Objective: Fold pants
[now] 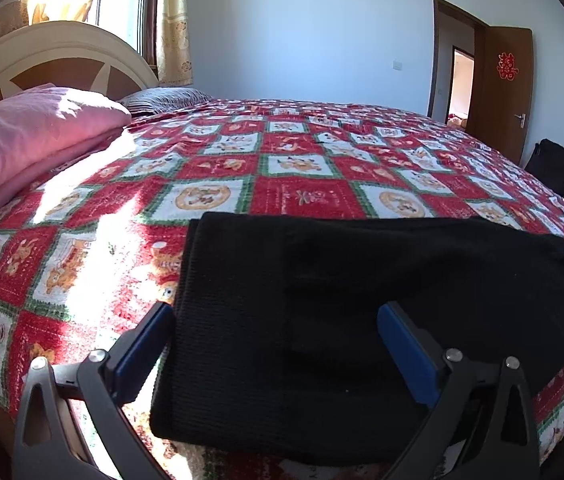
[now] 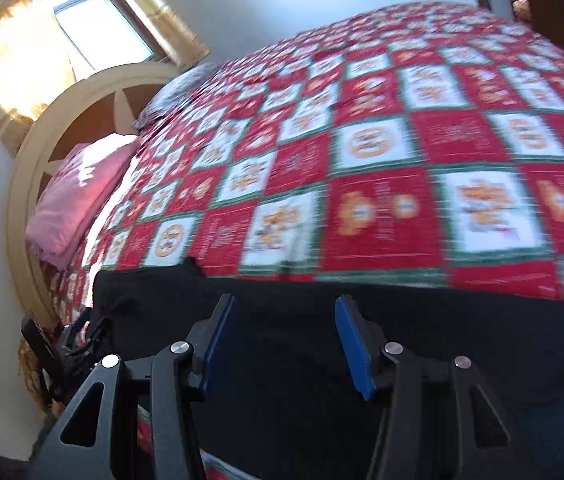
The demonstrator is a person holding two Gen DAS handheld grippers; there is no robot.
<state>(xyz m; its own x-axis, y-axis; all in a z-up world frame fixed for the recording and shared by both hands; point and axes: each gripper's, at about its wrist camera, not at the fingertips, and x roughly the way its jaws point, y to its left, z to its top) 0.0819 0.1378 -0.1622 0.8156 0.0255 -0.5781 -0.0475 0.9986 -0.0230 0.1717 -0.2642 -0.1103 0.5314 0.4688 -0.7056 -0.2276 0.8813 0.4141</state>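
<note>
Black pants (image 1: 321, 300) lie flat along the near edge of the bed, ribbed waistband end toward the left. My left gripper (image 1: 278, 344) is open, its blue pads straddling the waistband end just above the cloth, holding nothing. In the right wrist view the pants (image 2: 361, 360) stretch across the bottom of the frame. My right gripper (image 2: 283, 344) is open above the black cloth and empty; this view is motion-blurred. The left gripper (image 2: 66, 344) shows at the pants' left end.
The bed carries a red, white and green checked blanket (image 1: 301, 168). A folded pink quilt (image 1: 30, 136) and a striped pillow (image 1: 162, 100) lie by the headboard (image 1: 62, 52). A black bag (image 1: 553, 168) stands by the open door (image 1: 501, 88).
</note>
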